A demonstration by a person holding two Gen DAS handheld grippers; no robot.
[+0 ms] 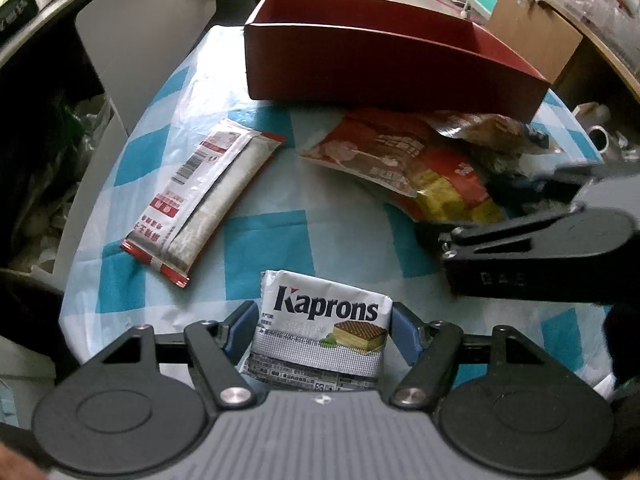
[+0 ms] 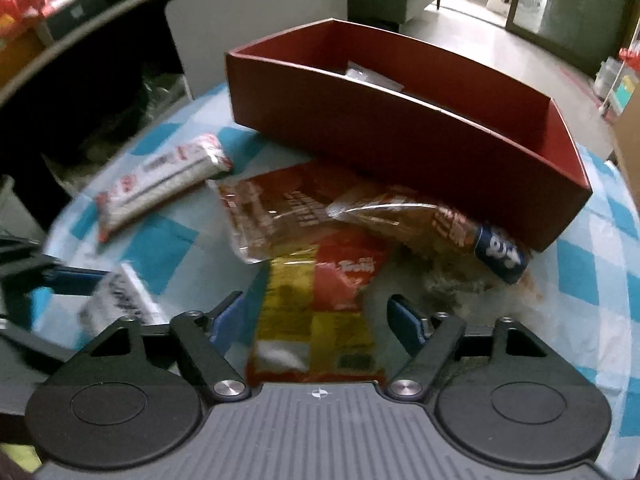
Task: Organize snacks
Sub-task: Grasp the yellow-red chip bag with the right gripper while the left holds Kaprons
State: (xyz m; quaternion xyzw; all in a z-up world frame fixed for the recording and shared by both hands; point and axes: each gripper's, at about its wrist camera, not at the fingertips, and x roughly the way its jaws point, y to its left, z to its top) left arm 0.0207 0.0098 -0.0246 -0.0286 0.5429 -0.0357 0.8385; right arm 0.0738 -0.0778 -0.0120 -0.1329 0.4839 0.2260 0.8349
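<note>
Pinching the Kaprons wafer pack (image 1: 324, 328), left fingers (image 1: 402, 334) face the red box (image 1: 384, 68); right fingers (image 2: 404, 322) spread around the Trolli bag (image 2: 320, 312).

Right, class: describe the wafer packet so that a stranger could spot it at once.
Start at the red box on the checked cloth. Come to the near edge, where the left gripper brackets a white packet. Only it reads Kaprons, with a layered wafer pictured.

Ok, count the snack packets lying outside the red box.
5: Kaprons wafers at the left gripper, long white packet left, red pouch, Trolli bag and blue-ended pack piled by the box. Others may hide beneath.
</note>
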